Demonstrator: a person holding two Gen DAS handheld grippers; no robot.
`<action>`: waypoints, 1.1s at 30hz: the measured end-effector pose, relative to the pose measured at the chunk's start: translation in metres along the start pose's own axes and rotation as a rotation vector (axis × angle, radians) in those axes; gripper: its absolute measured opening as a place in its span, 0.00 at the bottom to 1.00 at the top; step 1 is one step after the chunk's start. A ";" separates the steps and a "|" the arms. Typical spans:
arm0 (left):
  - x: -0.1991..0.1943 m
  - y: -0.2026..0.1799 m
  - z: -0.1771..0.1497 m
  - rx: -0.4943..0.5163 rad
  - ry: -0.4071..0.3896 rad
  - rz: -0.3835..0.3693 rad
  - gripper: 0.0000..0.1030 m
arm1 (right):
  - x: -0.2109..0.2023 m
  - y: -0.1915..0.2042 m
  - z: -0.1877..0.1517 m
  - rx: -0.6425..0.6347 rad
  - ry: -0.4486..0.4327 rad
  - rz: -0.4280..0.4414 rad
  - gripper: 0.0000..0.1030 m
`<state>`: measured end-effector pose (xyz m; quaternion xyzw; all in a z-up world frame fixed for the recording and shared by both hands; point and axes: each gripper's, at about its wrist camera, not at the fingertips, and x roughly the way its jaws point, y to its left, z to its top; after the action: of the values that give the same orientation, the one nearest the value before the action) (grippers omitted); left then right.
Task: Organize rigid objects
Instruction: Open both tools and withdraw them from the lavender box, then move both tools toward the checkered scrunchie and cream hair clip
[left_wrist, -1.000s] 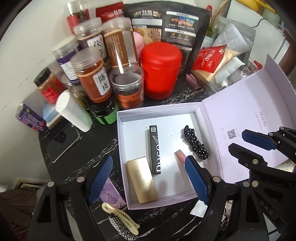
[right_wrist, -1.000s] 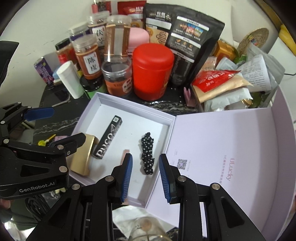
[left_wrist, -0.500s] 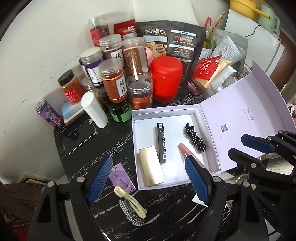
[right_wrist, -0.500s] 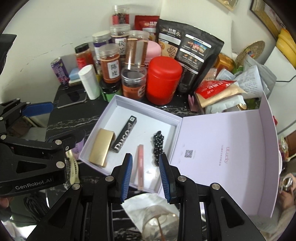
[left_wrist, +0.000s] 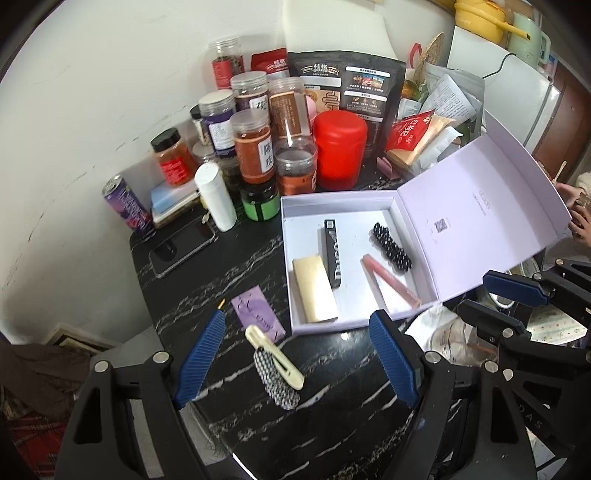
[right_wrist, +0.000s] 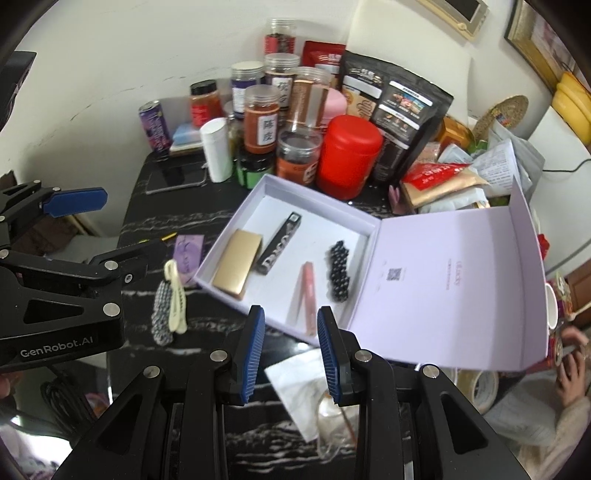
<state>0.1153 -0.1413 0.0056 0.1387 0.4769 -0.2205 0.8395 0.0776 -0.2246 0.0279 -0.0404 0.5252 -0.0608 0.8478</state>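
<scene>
Partly hidden behind the right gripper (right_wrist: 290, 345), narrow-jawed and empty: crumpled plastic wrap, contents unclear. Cut off at the right edge: a person's hand (right_wrist: 570, 365). Left gripper (left_wrist: 297, 352) wide, empty, above a cream hair clip (left_wrist: 274, 356) on black marble tabletop (left_wrist: 221, 273). Gold case (left_wrist: 315, 289), black tube, pink tube, beaded clip inside the open lilac box (left_wrist: 291, 206). Jars crowded against a white wall.

black marble-look table (left_wrist: 236, 269) with white veining. lying on it: open lilac box (left_wrist: 295, 210) with lid folded back, purple card (left_wrist: 257, 312), cream hair clip (left_wrist: 275, 356) over a checkered clip (left_wrist: 276, 380), phone (left_wrist: 183, 243), purple can (left_wrist: 127, 204), white bottle (left_wrist: 215, 196), jars and red canister (left_wrist: 340, 149) at the wall.
</scene>
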 end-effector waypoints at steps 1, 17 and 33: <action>-0.001 0.001 -0.005 -0.006 0.002 0.002 0.79 | -0.001 0.003 -0.003 -0.006 0.001 0.002 0.29; -0.023 0.029 -0.078 -0.162 0.029 0.009 0.78 | -0.010 0.053 -0.048 -0.097 0.002 0.086 0.29; -0.008 0.057 -0.126 -0.285 0.039 0.030 0.79 | 0.017 0.085 -0.065 -0.157 0.026 0.157 0.29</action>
<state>0.0475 -0.0341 -0.0494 0.0295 0.5176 -0.1351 0.8444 0.0326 -0.1437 -0.0273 -0.0647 0.5407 0.0468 0.8374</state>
